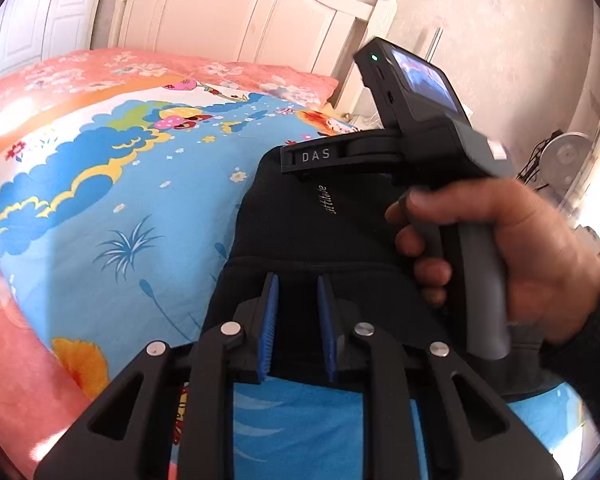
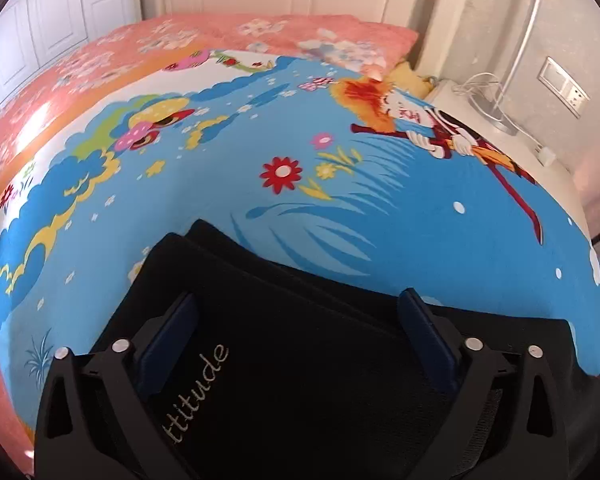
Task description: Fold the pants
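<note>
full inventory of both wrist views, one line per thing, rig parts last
pants: 1, black with pale lettering, folded on the quilt, under both grippers
quilt: 1, blue cartoon print, spread over the bed
pink bedding: floral, along the head of the bed
headboard: 1, white, behind the bedding
wardrobe: white doors, far left
lamp: 1, silver, on the bedside stand
fan: 1, pale, at right
left gripper: black, blue pads, narrow gap over the pants; grip unclear
right gripper: black, jaws wide open over the pants
hand: 1, on the right gripper's handle
</note>
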A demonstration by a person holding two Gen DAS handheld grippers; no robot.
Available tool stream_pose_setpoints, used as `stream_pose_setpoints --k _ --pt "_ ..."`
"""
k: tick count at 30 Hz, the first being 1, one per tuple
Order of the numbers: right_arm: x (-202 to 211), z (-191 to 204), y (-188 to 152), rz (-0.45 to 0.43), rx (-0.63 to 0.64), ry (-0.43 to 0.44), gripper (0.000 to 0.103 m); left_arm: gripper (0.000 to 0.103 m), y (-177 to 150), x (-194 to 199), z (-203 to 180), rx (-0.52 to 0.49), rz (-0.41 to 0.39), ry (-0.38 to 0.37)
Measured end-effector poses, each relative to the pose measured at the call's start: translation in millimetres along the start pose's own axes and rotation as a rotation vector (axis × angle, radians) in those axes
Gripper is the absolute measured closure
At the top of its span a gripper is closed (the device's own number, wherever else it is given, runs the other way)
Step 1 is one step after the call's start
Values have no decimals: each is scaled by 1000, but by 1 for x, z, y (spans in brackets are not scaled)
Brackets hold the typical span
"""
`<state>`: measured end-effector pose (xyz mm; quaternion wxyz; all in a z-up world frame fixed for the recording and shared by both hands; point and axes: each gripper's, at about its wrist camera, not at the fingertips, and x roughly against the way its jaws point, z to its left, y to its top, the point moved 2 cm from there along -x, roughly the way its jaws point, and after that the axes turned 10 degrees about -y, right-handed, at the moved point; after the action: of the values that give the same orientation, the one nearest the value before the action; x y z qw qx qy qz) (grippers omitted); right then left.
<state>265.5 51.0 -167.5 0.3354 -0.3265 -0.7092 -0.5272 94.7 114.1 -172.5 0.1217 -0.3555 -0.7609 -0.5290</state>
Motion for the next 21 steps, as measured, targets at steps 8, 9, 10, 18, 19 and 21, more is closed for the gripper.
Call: stream_pose_setpoints --k 8,9,10,18,19,21 --pt "62 -27 -15 -94 -126 110 8 83 -5 2 2 3 -25 -21" --pt "73 -29 -24 -106 -124 113 8 83 -5 2 3 8 -26 -27" --pt "84 -33 -37 -118 -111 70 8 83 -5 2 3 15 -26 -32" --pt "61 -37 -95 -76 -20 -49 6 83 16 24 -1 31 -102 -23" --pt "61 -36 -94 -72 -26 -55 6 83 24 26 -2 20 -108 -7" --pt "60 -35 -94 -70 -28 -58 5 83 39 21 1 10 -80 48"
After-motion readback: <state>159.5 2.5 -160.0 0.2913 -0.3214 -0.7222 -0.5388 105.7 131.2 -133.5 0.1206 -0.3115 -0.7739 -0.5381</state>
